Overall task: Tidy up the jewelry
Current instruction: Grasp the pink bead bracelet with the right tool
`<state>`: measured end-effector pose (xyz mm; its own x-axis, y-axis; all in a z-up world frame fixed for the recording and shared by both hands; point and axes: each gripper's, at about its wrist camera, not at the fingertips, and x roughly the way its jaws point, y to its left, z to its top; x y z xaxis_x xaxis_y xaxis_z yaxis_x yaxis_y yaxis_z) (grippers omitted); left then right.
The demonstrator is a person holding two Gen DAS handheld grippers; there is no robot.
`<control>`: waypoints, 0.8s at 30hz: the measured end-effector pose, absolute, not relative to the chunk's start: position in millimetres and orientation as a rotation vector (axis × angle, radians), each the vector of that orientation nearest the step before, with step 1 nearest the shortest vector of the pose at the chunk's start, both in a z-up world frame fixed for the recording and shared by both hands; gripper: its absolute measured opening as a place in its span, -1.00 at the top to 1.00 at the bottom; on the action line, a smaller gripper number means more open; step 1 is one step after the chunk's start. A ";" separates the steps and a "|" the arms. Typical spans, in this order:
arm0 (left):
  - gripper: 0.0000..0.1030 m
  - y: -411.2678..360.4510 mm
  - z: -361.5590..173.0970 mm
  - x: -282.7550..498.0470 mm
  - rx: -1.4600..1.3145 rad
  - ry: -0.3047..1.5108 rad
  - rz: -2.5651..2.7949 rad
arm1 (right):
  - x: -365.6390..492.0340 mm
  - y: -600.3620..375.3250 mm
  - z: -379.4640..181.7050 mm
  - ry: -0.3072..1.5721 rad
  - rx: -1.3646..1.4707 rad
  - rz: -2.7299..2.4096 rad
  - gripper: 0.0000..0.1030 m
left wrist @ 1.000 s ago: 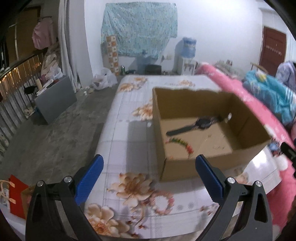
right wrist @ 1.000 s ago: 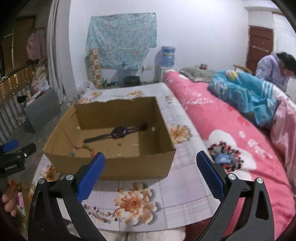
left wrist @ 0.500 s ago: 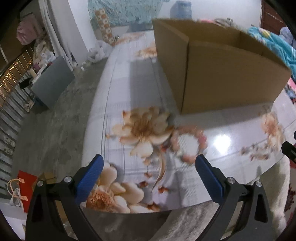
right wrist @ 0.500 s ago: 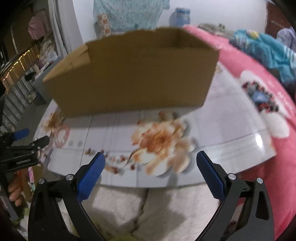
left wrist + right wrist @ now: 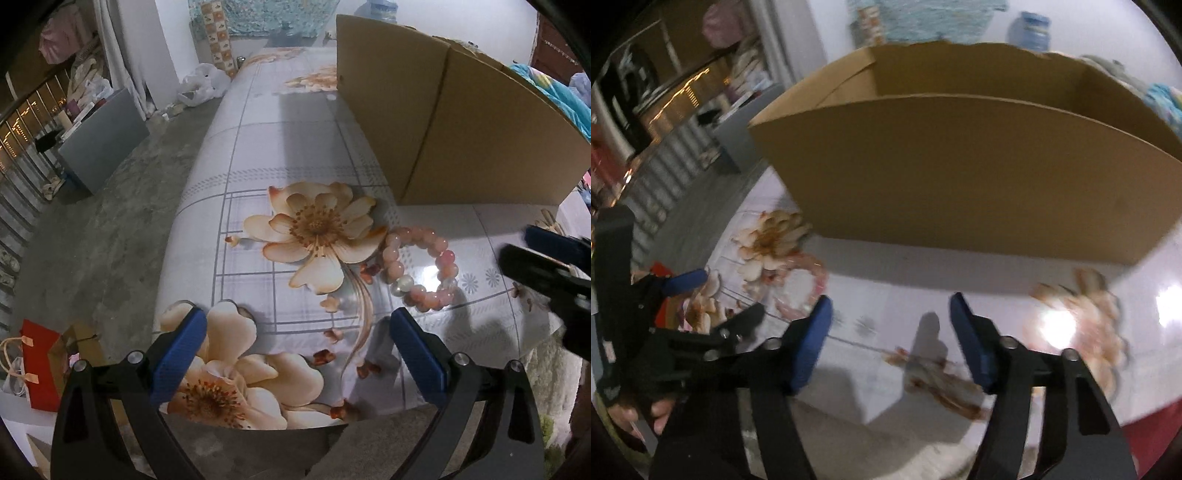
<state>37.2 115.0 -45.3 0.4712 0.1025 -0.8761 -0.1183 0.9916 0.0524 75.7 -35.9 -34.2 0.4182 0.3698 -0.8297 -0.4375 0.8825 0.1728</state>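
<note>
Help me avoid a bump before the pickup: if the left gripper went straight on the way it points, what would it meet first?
Probably the flowered tabletop: the left gripper points down at the bare print. The pink bead bracelet lies right of that line, the cardboard box further off. Depth is unclear.

Dim indoor light glares off the glossy tablecloth [image 5: 303, 155]; the right wrist view is motion-blurred, both fisheye-warped at the edges.

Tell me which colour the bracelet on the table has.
Pink, with one clear bead; bracelet shows best in the left wrist view.
</note>
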 end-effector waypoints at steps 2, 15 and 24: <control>-0.89 114.7 -45.8 36.4 -0.012 1.059 0.120 | 79.1 -22.5 -36.2 1.033 -0.076 0.531 0.10; -0.89 118.2 -47.2 37.8 -0.027 1.027 0.064 | 80.9 11.2 -42.3 1.011 -0.200 0.480 0.85; -0.89 101.0 -41.1 48.4 0.004 1.047 -0.012 | 85.6 -33.8 -42.2 1.028 -0.114 0.381 0.85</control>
